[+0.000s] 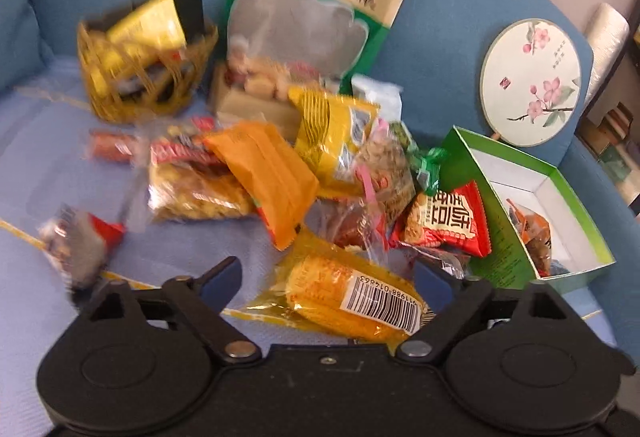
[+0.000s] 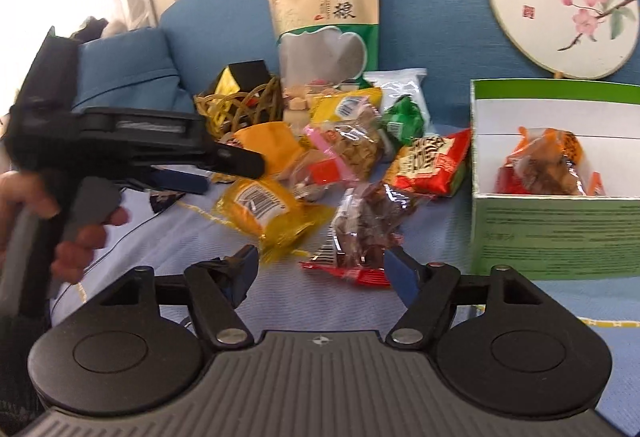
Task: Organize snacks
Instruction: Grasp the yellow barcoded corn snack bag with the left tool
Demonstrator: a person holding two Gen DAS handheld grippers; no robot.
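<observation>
My left hand-held gripper (image 1: 326, 273) hangs spread over the yellow corn pack (image 1: 352, 297), whose barcode end lies between the fingers without either one touching it. My right hand-held gripper (image 2: 320, 269) is spread too, its fingers either side of the clear pack of dark red snacks (image 2: 368, 229). The rest of the snack pile (image 1: 280, 165) lies on the blue sofa seat (image 1: 40, 165), between the wicker basket (image 1: 140, 77) and the green box (image 2: 556, 233), which holds one orange packet (image 2: 544, 161).
</observation>
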